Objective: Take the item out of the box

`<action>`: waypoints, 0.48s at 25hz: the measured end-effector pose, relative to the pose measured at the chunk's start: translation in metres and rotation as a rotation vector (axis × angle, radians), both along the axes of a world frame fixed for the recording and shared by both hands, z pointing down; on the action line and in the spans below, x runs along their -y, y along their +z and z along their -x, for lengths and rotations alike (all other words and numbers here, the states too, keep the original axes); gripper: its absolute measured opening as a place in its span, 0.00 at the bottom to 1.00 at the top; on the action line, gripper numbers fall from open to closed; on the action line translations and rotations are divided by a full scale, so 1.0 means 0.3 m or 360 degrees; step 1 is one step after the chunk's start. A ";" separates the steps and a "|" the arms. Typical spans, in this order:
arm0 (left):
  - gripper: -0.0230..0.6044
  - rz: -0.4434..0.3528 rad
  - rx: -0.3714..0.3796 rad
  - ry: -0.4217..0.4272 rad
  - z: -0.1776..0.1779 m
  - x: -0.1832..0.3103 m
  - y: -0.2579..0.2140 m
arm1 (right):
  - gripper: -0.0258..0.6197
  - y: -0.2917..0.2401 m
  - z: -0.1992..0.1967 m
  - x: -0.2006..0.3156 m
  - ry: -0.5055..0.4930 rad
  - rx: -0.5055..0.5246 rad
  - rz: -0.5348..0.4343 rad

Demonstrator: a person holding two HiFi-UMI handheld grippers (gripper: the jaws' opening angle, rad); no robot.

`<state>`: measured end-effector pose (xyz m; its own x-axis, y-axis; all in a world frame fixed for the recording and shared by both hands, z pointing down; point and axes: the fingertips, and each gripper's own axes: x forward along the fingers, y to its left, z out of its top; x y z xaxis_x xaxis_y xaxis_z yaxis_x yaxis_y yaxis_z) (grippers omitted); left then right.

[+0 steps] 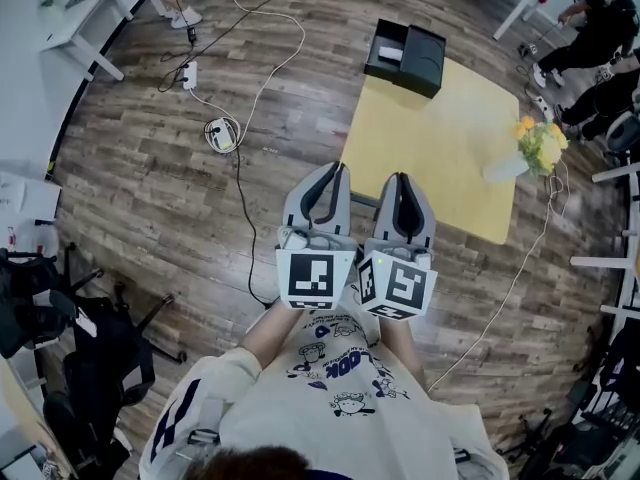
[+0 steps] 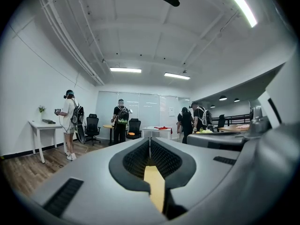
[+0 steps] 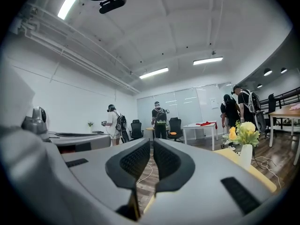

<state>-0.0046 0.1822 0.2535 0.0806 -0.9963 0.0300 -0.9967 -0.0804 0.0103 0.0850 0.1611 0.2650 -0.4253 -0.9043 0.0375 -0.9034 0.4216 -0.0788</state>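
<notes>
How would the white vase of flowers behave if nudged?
The vase looks narrow and tall under a wide bouquet, so probably top-heavy and apt to tip. It stands near an edge of the table, so it might fall off.

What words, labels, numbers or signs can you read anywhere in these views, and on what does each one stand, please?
"OOK" (blue letters, only partly legible): on the print of the person's white shirt.
Smaller print around it on the shirt: too small to read.
Marker cubes: black-and-white square patterns only, no words.
Black box: no label can be read.
</notes>
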 end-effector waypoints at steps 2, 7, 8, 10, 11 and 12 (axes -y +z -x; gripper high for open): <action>0.07 0.0001 0.0000 -0.0006 -0.006 0.046 0.004 | 0.10 0.005 -0.006 0.048 -0.0007 0.0004 0.0003; 0.07 0.0008 -0.0004 -0.0021 -0.004 0.109 0.024 | 0.10 0.028 -0.010 0.123 -0.0011 0.0016 0.0021; 0.07 0.0013 -0.0006 -0.0023 -0.002 0.119 0.029 | 0.10 0.034 -0.009 0.135 -0.0011 0.0017 0.0029; 0.07 0.0020 -0.0011 -0.0030 0.004 0.142 0.035 | 0.10 0.045 -0.005 0.160 -0.0014 0.0017 0.0043; 0.07 0.0023 -0.0011 -0.0033 0.008 0.153 0.037 | 0.10 0.049 -0.002 0.172 -0.0016 0.0016 0.0048; 0.07 0.0026 -0.0010 -0.0034 0.011 0.164 0.040 | 0.10 0.052 0.001 0.184 -0.0018 0.0015 0.0052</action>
<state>-0.0079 0.1331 0.2654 0.0595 -0.9972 0.0460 -0.9981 -0.0587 0.0180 0.0846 0.1058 0.2807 -0.4360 -0.8978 0.0628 -0.8977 0.4288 -0.1012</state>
